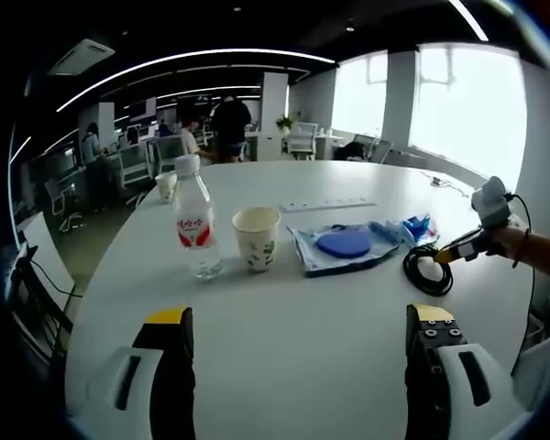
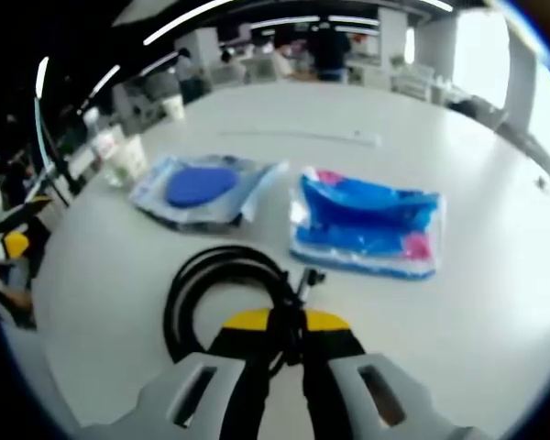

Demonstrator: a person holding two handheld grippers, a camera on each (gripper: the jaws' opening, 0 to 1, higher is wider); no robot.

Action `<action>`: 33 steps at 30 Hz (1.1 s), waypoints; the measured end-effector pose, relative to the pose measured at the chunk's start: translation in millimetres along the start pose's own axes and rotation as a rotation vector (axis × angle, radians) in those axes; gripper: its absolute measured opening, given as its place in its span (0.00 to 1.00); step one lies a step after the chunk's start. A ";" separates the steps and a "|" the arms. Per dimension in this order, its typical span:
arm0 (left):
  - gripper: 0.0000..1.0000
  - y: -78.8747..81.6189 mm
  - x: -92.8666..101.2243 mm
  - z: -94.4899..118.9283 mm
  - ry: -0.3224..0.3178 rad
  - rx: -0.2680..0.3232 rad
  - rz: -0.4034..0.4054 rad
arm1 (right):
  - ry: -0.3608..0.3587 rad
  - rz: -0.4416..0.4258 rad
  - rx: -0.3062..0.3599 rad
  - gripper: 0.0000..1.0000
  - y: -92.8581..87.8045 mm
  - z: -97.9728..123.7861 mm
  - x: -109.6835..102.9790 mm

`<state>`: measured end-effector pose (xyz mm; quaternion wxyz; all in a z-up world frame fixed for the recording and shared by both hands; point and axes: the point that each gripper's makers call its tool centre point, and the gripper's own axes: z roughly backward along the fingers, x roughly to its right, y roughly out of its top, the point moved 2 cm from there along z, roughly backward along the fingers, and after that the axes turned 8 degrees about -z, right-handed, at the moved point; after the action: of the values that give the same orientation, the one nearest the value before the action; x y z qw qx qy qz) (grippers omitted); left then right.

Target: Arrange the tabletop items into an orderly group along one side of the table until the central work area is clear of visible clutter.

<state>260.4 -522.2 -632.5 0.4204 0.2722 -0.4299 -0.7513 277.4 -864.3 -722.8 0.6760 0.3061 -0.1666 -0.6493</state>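
Note:
On the round white table [image 1: 284, 348] stand a water bottle [image 1: 194, 220] with a red label and a printed paper cup [image 1: 257, 236]. Right of them lie a clear bag with a blue disc [image 1: 342, 244] [image 2: 202, 188], a blue packet [image 1: 414, 227] [image 2: 367, 225] and a coiled black cable [image 1: 428, 270] [image 2: 215, 293]. My left gripper [image 1: 300, 321] hovers open over bare table in front of the cup. My right gripper [image 2: 284, 323] [image 1: 481, 225] is shut on the cable coil's edge.
A second paper cup [image 1: 167, 185] stands behind the bottle, and a flat white power strip [image 1: 328, 204] [image 2: 302, 136] lies farther back. Office chairs, desks and people stand beyond the table's far edge. A hand [image 1: 532, 247] holds the right gripper.

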 end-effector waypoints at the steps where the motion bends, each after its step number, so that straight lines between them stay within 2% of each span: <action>1: 0.97 -0.3 -0.3 0.2 0.001 -0.001 -0.001 | -0.009 0.003 0.001 0.08 -0.8 -0.6 0.0; 5: 0.97 -1.8 -2.6 1.4 0.007 -0.004 0.004 | -0.028 0.031 -0.005 0.08 -2.8 -2.4 1.3; 20: 0.98 -4.4 -4.6 1.8 0.007 -0.007 0.014 | -0.039 0.026 0.001 0.12 -2.8 -2.4 3.9; 26: 0.99 -6.3 -6.6 3.4 0.006 -0.012 0.020 | -0.028 -0.056 0.066 0.25 3.5 2.8 8.6; 30: 1.00 -7.4 -8.9 4.6 0.007 -0.011 0.031 | -0.016 -0.069 0.104 0.43 8.5 8.7 8.9; 33: 1.00 -7.4 -9.2 4.9 0.005 -0.010 0.036 | -0.009 -0.058 0.123 0.52 11.4 13.4 7.3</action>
<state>258.3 -510.1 -636.2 0.4363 0.2644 -0.4299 -0.7449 278.6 -874.4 -706.7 0.6360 0.3489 -0.2000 -0.6586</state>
